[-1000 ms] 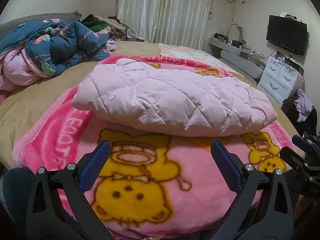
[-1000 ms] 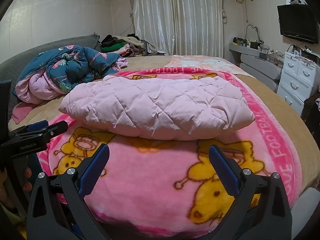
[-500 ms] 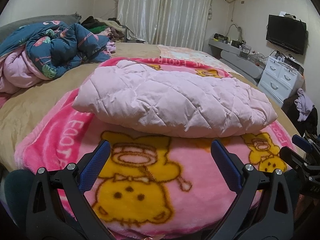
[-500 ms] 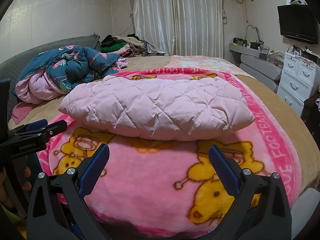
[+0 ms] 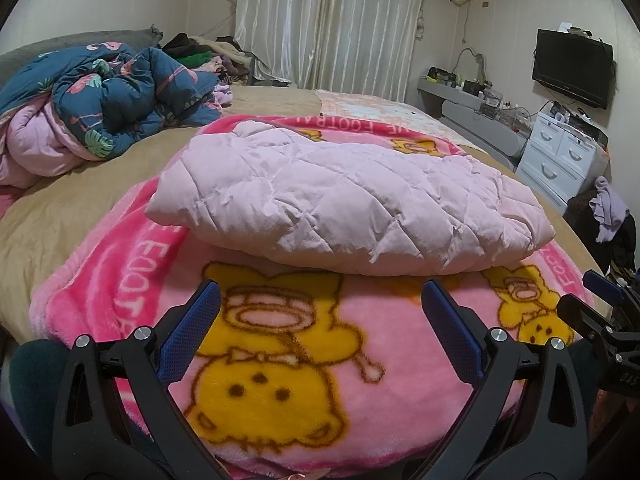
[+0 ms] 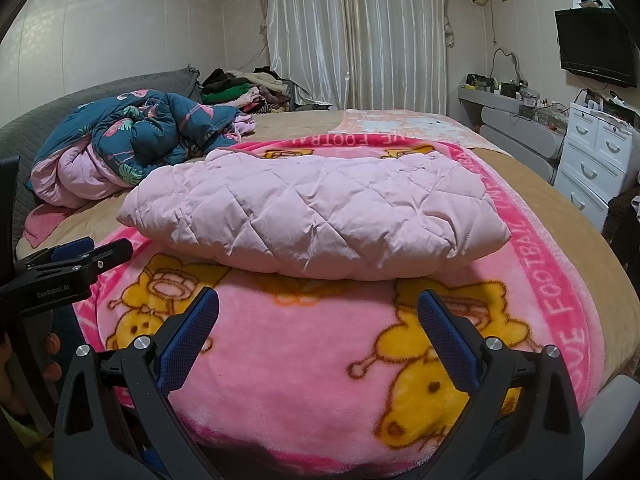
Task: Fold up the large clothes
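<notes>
A pale pink quilted jacket (image 5: 344, 208) lies folded in a compact bundle on a pink cartoon blanket (image 5: 288, 344) on the bed; it also shows in the right wrist view (image 6: 316, 216). My left gripper (image 5: 320, 300) is open and empty, held near the bed's front edge, short of the jacket. My right gripper (image 6: 318, 308) is open and empty, also short of the jacket. The right gripper shows at the right edge of the left wrist view (image 5: 600, 312), and the left gripper at the left edge of the right wrist view (image 6: 72, 264).
A crumpled blue flamingo quilt (image 5: 108, 104) with pink lining lies at the back left of the bed. A clothes pile (image 6: 244, 88) sits by the curtains. White drawers (image 6: 592, 160), a wall TV (image 6: 596, 48) and a cluttered shelf stand at the right.
Both grippers stay open and nearly still. The left wrist view has drifted slightly, the jacket sitting a little further right in it. The jacket has not moved.
</notes>
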### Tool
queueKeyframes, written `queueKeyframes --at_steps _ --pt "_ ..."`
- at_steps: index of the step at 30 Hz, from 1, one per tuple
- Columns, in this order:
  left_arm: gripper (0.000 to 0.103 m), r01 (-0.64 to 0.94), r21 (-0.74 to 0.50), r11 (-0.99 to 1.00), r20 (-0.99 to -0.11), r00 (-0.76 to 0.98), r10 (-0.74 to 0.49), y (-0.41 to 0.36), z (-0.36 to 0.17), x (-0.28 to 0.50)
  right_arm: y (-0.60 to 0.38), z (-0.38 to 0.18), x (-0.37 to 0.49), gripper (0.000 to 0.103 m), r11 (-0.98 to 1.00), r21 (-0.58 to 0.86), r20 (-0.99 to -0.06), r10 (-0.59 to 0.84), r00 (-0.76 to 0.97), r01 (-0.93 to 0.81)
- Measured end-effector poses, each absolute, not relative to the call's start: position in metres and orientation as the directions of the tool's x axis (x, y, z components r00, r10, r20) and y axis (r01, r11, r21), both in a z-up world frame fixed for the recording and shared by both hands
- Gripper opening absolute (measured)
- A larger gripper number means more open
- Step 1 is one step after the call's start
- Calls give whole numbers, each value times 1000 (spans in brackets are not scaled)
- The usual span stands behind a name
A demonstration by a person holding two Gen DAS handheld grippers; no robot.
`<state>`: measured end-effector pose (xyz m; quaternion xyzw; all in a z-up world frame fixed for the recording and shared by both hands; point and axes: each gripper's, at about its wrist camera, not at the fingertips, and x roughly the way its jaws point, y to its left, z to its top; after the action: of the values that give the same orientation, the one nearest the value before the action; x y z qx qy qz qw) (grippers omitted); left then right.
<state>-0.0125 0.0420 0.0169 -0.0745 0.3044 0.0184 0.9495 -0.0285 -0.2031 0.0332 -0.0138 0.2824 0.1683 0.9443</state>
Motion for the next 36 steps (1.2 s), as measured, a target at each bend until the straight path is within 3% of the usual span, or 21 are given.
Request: queueKeyframes --at_steps 36 --pt "94 -72 -133 989 -567 823 -16 43 22 -13 -204 33 -28 99 944 65 -539 307 784 -324"
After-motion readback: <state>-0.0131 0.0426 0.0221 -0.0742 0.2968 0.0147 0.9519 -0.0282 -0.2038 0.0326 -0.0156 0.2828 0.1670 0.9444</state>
